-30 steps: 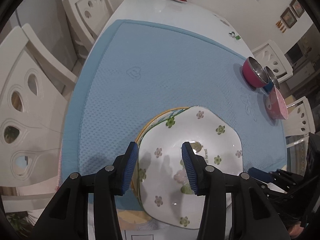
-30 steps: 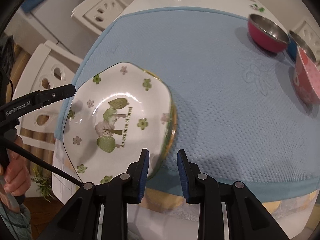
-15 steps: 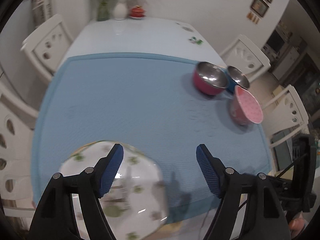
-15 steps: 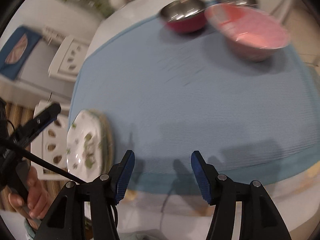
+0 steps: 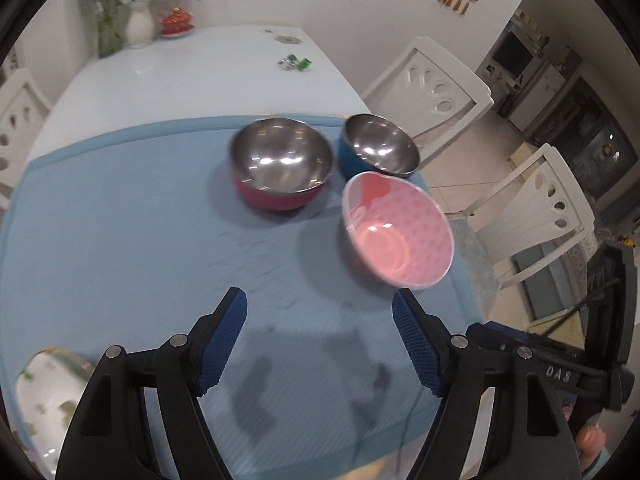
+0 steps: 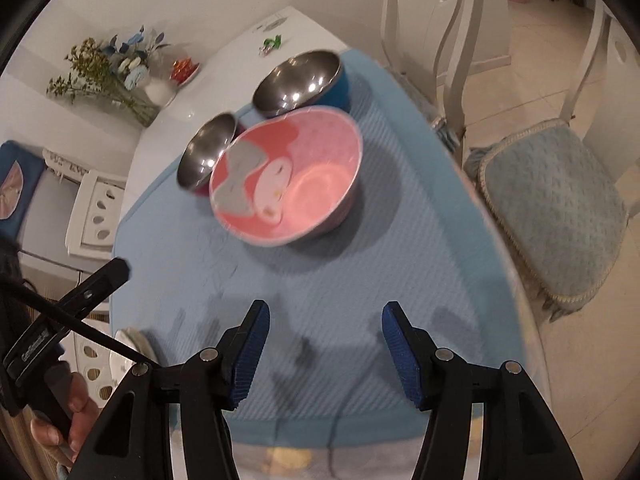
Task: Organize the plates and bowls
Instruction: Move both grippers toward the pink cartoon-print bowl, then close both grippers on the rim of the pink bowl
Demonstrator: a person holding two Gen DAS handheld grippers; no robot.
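Nearest the cameras, both tools hang above the blue mat (image 5: pixel 120 240) with nothing held: the left gripper (image 5: pixel 319 344) has its fingers spread wide, and the right gripper (image 6: pixel 322 354) is just as open. A second ago both were closed in around the stacked floral plates; since then they have let go and swung away, so the plates (image 5: pixel 44 396) now sit only at the lower-left edge of the left wrist view, at the near corner of the mat. That suggests the plate stacking is finished and the bowls are next. Ahead of the right gripper, the pink cartoon bowl (image 6: pixel 286 176) stands nearest, upright on the mat. Beyond it, the red steel-lined bowl (image 5: pixel 282 164) and the blue steel-lined bowl (image 5: pixel 378 146) stand close together, near the mat's far edge. Farther still, the white bench (image 5: pixel 180 76) carries a flower vase (image 5: pixel 140 26) and a small red dish (image 5: pixel 175 24). Nesting will probably begin with the pink bowl.
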